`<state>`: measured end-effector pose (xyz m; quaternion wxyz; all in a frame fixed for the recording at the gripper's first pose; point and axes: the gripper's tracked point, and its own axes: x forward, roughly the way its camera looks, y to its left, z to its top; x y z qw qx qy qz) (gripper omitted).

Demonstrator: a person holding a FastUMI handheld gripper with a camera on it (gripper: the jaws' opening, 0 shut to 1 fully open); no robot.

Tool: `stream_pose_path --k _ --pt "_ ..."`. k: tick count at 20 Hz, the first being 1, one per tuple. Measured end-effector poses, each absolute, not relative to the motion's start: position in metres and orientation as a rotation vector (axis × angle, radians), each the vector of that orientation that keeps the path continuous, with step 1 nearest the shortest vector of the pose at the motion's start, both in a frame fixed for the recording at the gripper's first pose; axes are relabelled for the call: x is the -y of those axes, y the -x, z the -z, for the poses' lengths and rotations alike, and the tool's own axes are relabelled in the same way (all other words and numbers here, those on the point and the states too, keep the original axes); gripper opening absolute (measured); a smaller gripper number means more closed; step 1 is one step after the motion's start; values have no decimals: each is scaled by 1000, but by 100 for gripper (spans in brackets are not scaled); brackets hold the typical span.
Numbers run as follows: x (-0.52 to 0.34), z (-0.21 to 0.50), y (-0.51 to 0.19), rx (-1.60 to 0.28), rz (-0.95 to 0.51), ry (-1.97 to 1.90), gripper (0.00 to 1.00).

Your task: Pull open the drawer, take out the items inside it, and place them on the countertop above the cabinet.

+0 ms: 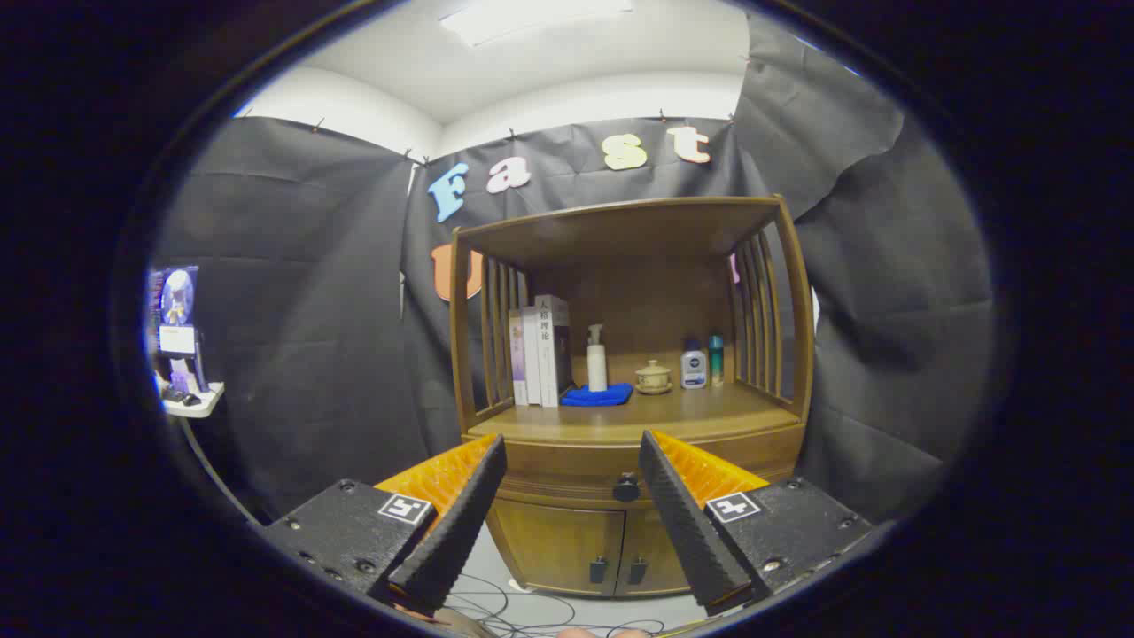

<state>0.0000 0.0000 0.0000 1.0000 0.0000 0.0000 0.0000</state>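
Observation:
A wooden cabinet [620,416] stands straight ahead against the booth's wall. Its drawer [567,474] sits shut just under the countertop [620,416], with a dark round knob [626,487] on its front. My gripper [573,450] is open, held some way short of the cabinet. The knob shows in the gap between the fingers [469,505], nearer the right one, and nothing is held. The drawer's contents are hidden.
On the countertop stand three books [540,350], a white pump bottle [597,359] on a blue cloth [598,395], a lidded cup [654,377] and two small bottles [700,363]. Two lower doors [585,540] sit under the drawer. Cables [532,611] lie on the floor. A small stand [182,354] is at far left.

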Motion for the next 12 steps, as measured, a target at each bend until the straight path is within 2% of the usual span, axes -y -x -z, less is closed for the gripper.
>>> stream_pose_path --k 12 --pt "13 7 -9 22 68 40 98"
